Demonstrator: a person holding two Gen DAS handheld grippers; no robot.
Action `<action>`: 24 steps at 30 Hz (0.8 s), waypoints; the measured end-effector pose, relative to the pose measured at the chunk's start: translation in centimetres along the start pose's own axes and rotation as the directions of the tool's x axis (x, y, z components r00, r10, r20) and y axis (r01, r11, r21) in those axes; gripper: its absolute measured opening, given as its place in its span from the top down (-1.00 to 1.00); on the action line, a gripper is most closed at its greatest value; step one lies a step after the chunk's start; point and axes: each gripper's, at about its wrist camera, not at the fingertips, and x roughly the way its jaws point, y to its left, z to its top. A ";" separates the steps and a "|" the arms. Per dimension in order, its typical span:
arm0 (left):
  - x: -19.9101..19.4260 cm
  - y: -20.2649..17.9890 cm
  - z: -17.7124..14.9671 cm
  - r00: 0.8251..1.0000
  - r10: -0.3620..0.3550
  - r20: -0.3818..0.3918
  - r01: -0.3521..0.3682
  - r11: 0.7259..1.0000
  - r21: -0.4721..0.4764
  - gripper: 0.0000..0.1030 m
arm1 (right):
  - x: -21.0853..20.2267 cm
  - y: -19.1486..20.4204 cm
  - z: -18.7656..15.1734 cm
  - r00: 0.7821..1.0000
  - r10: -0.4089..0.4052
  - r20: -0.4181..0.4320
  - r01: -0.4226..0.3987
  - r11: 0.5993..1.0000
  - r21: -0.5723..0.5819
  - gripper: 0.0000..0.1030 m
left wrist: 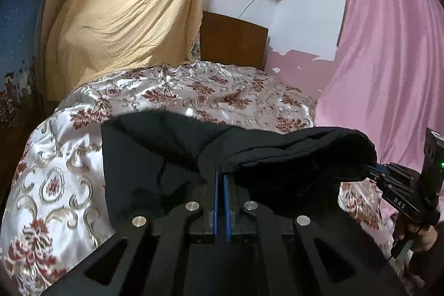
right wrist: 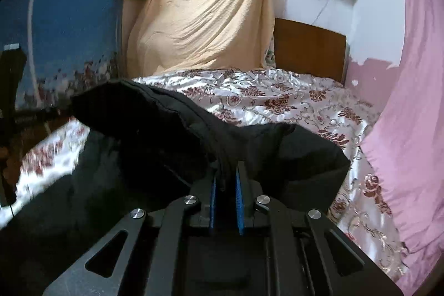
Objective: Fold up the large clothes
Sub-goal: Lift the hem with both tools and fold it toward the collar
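Note:
A large black padded garment point(left wrist: 166, 151) is lifted over the bed, stretched between both grippers. My left gripper point(left wrist: 221, 171) is shut on an edge of it, its blue pads nearly touching with thin cloth between them. In the left wrist view my right gripper point(left wrist: 373, 171) shows at the far right, clamped on the garment's other end, with a hand point(left wrist: 416, 237) on its handle. In the right wrist view my right gripper point(right wrist: 226, 171) is shut on a bunched fold of the black garment point(right wrist: 172, 129), which hangs to the left and right of the pads.
The bed wears a shiny floral bedspread point(left wrist: 194, 90) with a wooden headboard point(left wrist: 233, 38) behind. A yellow sheet point(left wrist: 130, 10) hangs on the back wall, a pink curtain point(left wrist: 388, 60) on the right, a blue cloth point(right wrist: 69, 18) on the left.

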 end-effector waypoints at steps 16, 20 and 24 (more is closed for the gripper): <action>6.9 1.5 -6.1 0.983 0.077 -0.167 -0.070 0.996 0.049 0.92 | 6.3 0.2 -6.9 0.985 -0.026 -0.173 0.037 0.998 0.060 0.80; 8.8 1.8 -6.8 0.976 0.089 -0.199 -0.080 0.995 0.057 0.92 | 8.2 0.2 -8.1 0.977 -0.030 -0.209 0.046 0.997 0.069 0.80; 9.2 1.9 -6.8 0.976 0.086 -0.201 -0.075 0.995 0.062 0.92 | 8.7 0.1 -8.3 0.979 -0.022 -0.205 0.043 0.994 0.096 0.78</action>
